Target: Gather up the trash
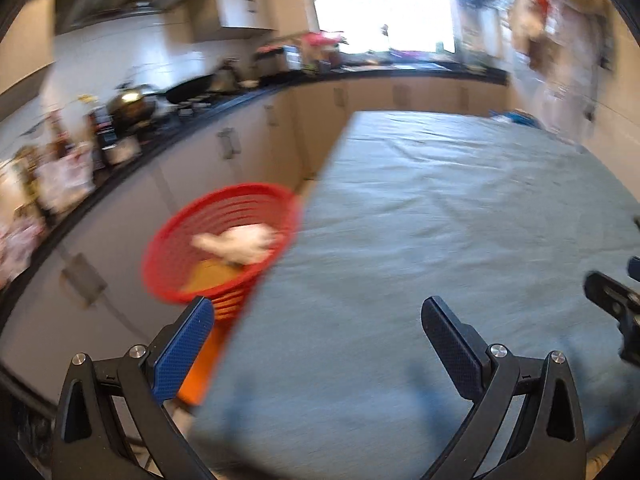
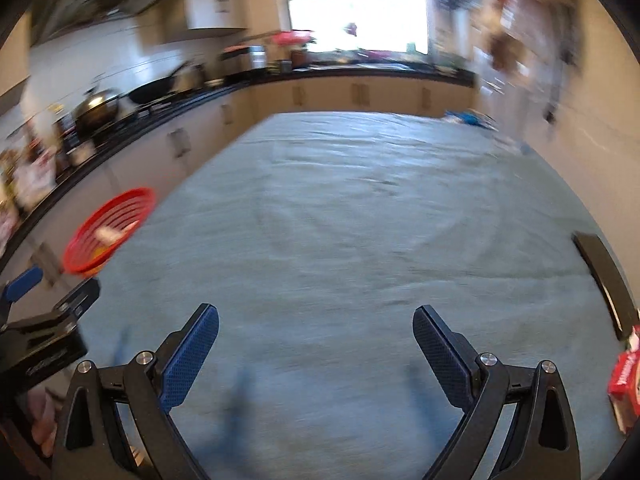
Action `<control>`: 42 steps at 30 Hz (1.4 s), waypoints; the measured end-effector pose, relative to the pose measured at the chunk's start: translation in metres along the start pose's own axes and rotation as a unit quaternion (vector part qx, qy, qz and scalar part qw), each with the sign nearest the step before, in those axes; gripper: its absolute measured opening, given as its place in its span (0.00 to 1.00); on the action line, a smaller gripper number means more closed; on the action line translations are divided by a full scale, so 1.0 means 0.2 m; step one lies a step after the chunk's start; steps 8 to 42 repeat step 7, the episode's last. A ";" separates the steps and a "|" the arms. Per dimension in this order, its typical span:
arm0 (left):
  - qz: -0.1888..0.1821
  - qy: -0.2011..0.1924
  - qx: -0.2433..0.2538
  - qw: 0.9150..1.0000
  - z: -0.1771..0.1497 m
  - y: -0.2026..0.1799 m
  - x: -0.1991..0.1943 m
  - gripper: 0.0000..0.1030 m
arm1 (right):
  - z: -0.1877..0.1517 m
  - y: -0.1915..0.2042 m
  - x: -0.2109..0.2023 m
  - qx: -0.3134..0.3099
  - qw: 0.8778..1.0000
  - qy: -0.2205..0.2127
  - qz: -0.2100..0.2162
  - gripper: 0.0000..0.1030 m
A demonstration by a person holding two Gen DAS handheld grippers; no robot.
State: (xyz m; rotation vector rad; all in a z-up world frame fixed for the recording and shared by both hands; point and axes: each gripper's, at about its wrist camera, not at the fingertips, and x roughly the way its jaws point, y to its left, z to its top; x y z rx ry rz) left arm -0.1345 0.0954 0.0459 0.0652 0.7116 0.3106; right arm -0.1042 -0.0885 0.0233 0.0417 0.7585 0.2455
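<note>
A red mesh basket [image 1: 224, 240] stands beside the table's left edge, holding crumpled white trash [image 1: 240, 242] and something tan. It also shows in the right wrist view [image 2: 108, 232]. My left gripper [image 1: 318, 312] is open and empty, just right of the basket, over the grey-blue tablecloth [image 1: 440, 220]. My right gripper [image 2: 316, 320] is open and empty over the cloth [image 2: 340, 208]. Part of the right gripper [image 1: 612, 300] shows at the left wrist view's right edge. The left gripper [image 2: 44, 308] shows at the right wrist view's left edge. Both views are blurred.
A dark counter [image 1: 160, 136] with pots and bottles runs along the left and back. A black flat object [image 2: 604, 280] and a red and white packet [image 2: 624, 376] lie at the table's right edge. Something blue [image 2: 468, 117] lies at the far right corner.
</note>
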 end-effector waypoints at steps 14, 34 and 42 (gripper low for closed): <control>-0.086 0.042 0.050 0.994 0.20 -0.48 0.21 1.00 | 0.16 -0.38 0.20 0.051 0.993 0.036 -0.096 1.00; -0.086 0.042 0.050 0.994 0.20 -0.48 0.21 1.00 | 0.16 -0.38 0.20 0.051 0.993 0.036 -0.096 1.00; -0.086 0.042 0.050 0.994 0.20 -0.48 0.21 1.00 | 0.16 -0.38 0.20 0.051 0.993 0.036 -0.096 1.00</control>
